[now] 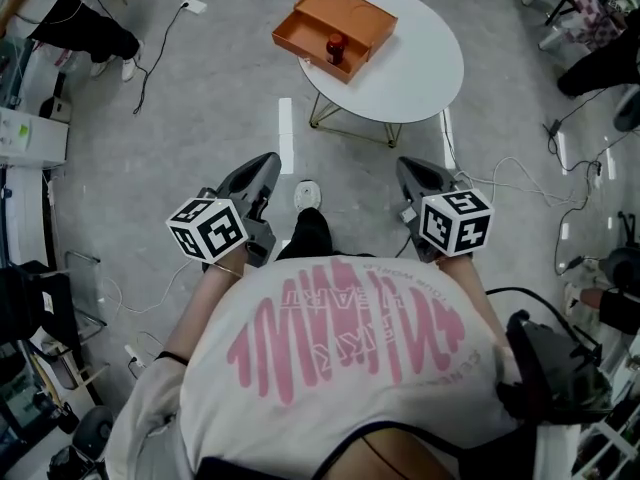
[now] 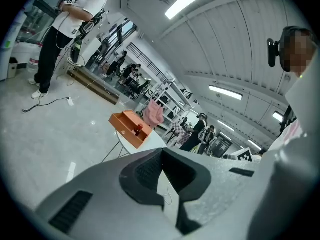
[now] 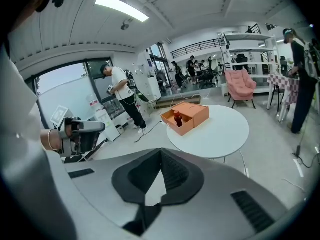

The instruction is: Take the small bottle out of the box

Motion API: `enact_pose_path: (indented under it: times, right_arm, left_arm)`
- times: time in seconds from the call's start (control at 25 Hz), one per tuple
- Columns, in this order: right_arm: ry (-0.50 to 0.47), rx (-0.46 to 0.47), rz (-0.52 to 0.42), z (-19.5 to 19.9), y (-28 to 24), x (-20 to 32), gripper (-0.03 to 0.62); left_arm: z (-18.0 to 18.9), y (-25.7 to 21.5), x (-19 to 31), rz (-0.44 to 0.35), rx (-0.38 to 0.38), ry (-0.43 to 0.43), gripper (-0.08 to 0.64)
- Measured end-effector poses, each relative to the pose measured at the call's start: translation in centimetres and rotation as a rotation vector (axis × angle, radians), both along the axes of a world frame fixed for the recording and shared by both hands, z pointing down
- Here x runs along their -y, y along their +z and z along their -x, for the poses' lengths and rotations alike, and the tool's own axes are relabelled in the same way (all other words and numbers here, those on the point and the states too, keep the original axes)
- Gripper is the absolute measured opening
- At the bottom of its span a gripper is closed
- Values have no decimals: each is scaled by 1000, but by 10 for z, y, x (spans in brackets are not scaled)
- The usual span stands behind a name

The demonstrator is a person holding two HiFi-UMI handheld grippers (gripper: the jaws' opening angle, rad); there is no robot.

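From the head view alone both tools are seen at once: the left hand-held gripper (image 1: 268, 163) and the right hand-held gripper (image 1: 405, 170) are held low in front of a white shirt with pink print (image 1: 340, 348) and are pointed towards a round white counter (image 1: 425, 68) well ahead. The state of the jaws is given only by the two gripper views, where each pair is seen pressed together at the tips with nothing held between them (only floor shows through the gap lower down). The small bottle (image 1: 335, 46), dark red, is stood upright inside the orange box (image 1: 350, 13), against its near wall, and the box is set on the left part of the counter as the head view has it. The bottle and both hand-held grippers are well apart, with open floor between them. In the right gripper view a pink armchair (image 3: 240, 84) beyond the counter and a standing person (image 3: 122, 91) in a white top are shown, neither of which is caught by the head view.
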State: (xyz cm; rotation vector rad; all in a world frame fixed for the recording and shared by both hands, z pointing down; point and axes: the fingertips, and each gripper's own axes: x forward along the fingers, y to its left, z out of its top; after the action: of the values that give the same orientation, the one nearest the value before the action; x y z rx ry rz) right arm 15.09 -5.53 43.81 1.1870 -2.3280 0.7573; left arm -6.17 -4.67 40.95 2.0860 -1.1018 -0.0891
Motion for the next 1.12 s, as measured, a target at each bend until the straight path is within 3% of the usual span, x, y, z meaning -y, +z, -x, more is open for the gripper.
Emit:
enact_pose_path:
  times: [0.28, 0.68, 1.12]
  right_arm:
    - [3, -9, -26, 33, -21, 82, 4]
    - [50, -27, -109, 68, -51, 181, 3]
    - [56, -34, -132, 97, -55, 229, 3]
  left_arm:
    - [31, -17, 85, -13, -21, 10, 8]
    - [62, -46, 190, -90, -36, 75, 8]
    - [88, -52, 239, -114, -42, 94, 8]
